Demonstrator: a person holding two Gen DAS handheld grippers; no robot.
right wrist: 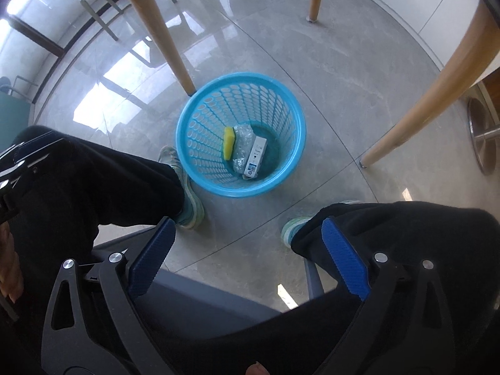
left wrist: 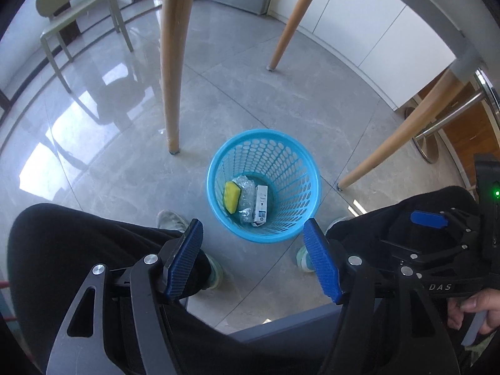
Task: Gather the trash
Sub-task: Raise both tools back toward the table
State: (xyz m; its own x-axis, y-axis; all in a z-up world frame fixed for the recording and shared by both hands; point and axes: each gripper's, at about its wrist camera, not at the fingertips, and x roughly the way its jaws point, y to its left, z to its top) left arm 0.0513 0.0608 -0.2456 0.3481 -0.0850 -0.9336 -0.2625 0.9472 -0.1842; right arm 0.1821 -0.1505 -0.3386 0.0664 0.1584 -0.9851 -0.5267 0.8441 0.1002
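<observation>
A blue perforated waste basket (left wrist: pixel 307 168) (right wrist: pixel 200 115) stands on the grey tiled floor between the person's feet and the table legs. Inside it lie a yellow sponge (left wrist: pixel 232 197) (right wrist: pixel 229 142), a crumpled clear plastic wrapper (left wrist: pixel 247 193) (right wrist: pixel 242 145) and a small white box (left wrist: pixel 261 203) (right wrist: pixel 256 156). My left gripper (left wrist: pixel 253 261) hangs above and in front of the basket, open, with nothing between its blue pads. My right gripper (right wrist: pixel 248 257) is also open and empty, higher over the floor near the basket's front rim.
Wooden table legs (left wrist: pixel 171 62) (left wrist: pixel 403 134) (right wrist: pixel 159 31) stand around the basket. A pale green chair (left wrist: pixel 78 9) is at the back left. The person's black trouser legs (left wrist: pixel 93 243) and shoes (right wrist: pixel 184 187) flank the basket. The other gripper's body (left wrist: pixel 437 234) shows at right.
</observation>
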